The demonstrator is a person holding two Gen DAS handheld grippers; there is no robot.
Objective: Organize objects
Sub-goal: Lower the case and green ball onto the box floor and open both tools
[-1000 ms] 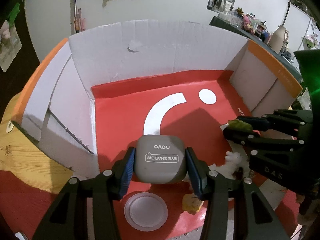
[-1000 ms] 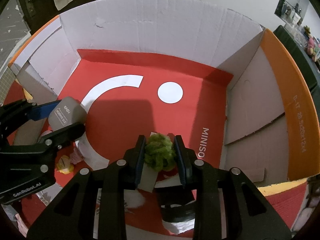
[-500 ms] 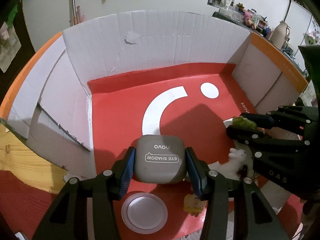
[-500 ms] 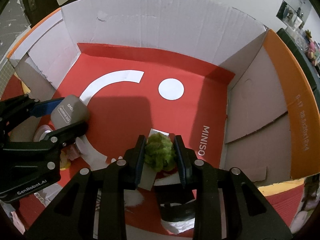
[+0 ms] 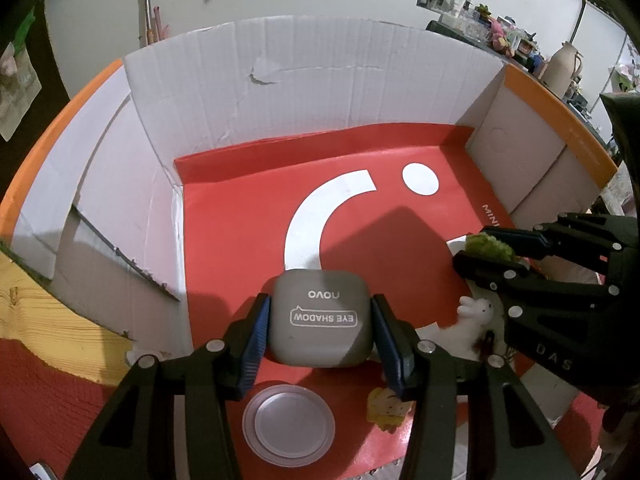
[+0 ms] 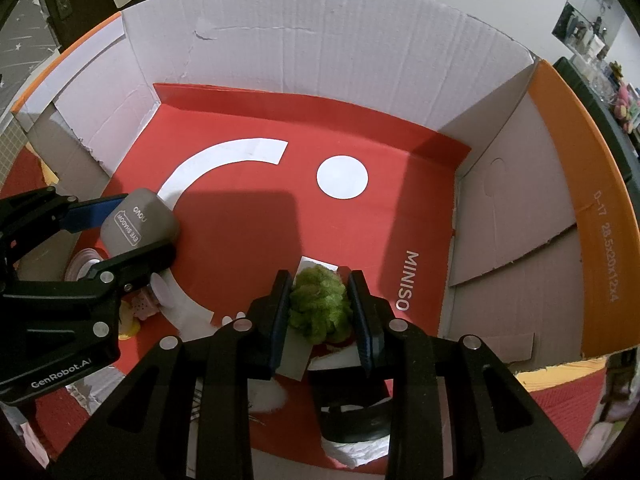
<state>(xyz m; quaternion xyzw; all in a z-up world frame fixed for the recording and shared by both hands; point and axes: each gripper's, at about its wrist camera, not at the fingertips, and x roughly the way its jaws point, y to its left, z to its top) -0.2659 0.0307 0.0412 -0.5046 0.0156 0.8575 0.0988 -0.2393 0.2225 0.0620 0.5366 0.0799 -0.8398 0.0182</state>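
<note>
Left wrist view: my left gripper clamps a grey eye-shadow case over the red floor of the cardboard box. My right gripper is nearly closed, pinching a green fuzzy toy inside the same box, near the MINISO lettering.

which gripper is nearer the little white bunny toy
Right. In the left wrist view the white bunny toy sits just under the right gripper, which is shut on a green fuzzy thing. The left gripper, shut on the grey eye shadow case, is farther off.
</note>
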